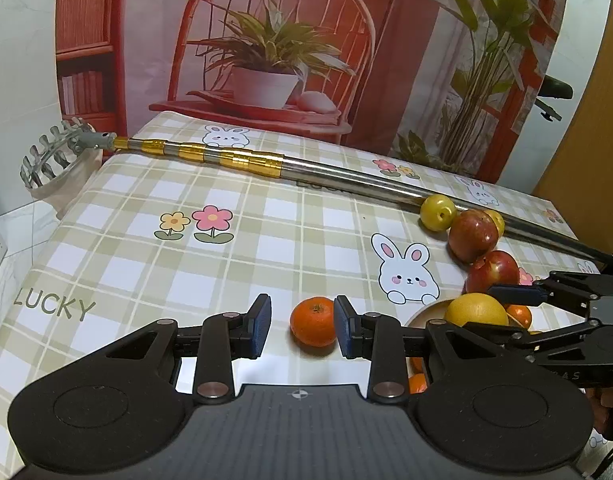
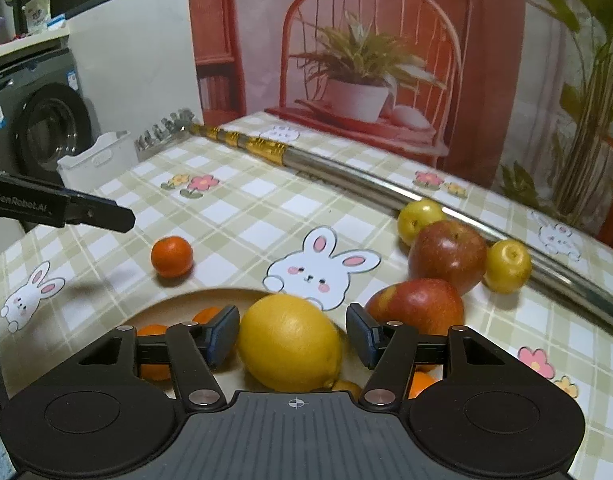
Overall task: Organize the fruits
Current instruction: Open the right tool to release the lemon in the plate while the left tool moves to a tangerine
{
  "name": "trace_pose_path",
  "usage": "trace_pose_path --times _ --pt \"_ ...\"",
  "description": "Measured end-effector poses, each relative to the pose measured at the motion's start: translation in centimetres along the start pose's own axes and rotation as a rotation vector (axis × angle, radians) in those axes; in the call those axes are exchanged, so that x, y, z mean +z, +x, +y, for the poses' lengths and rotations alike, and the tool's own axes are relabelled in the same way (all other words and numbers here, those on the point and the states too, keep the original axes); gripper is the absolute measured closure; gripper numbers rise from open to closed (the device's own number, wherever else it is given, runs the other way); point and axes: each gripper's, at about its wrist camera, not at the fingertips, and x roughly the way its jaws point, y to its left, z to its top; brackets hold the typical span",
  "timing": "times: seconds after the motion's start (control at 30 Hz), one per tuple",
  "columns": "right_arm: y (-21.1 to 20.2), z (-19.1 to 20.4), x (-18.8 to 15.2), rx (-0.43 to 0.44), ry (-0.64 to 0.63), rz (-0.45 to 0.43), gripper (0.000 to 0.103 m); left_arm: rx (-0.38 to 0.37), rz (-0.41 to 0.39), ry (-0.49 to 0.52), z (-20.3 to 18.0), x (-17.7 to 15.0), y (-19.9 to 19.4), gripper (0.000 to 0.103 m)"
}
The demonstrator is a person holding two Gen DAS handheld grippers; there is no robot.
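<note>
A mandarin (image 1: pixel 313 321) lies on the checked tablecloth between the fingers of my left gripper (image 1: pixel 302 326), which is open; the right pad is at its skin, the left pad stands apart. My right gripper (image 2: pixel 292 338) is open around a lemon (image 2: pixel 290 342) that rests in a tan plate (image 2: pixel 178 300) with several mandarins (image 2: pixel 208 314). Two red apples (image 2: pixel 446 256) (image 2: pixel 418 304) and two yellow-green fruits (image 2: pixel 420 216) (image 2: pixel 506 266) lie on the cloth beyond the plate. The same loose mandarin (image 2: pixel 171 257) shows left of the plate.
A long metal fruit-picker pole (image 1: pixel 346 178) lies diagonally across the table behind the fruit, its claw head (image 1: pixel 54 152) over the far left corner. A white bin (image 2: pixel 94 160) and a washing machine (image 2: pixel 46 120) stand off the table's left. A printed backdrop hangs behind.
</note>
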Motion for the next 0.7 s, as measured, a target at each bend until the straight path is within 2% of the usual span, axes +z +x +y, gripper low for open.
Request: trace_pose_path --times 0.27,0.53,0.7 --pt "-2.7 -1.9 0.3 -0.042 0.075 -0.095 0.048 0.013 0.004 -0.027 0.6 0.3 -0.2 0.067" --pt "-5.3 -6.7 0.0 -0.149 0.190 -0.170 0.048 -0.012 0.029 -0.037 0.4 0.7 0.7 0.064" --pt "-6.5 -9.6 -0.4 -0.207 0.248 -0.203 0.048 -0.007 -0.003 -0.010 -0.1 1.8 0.7 0.064"
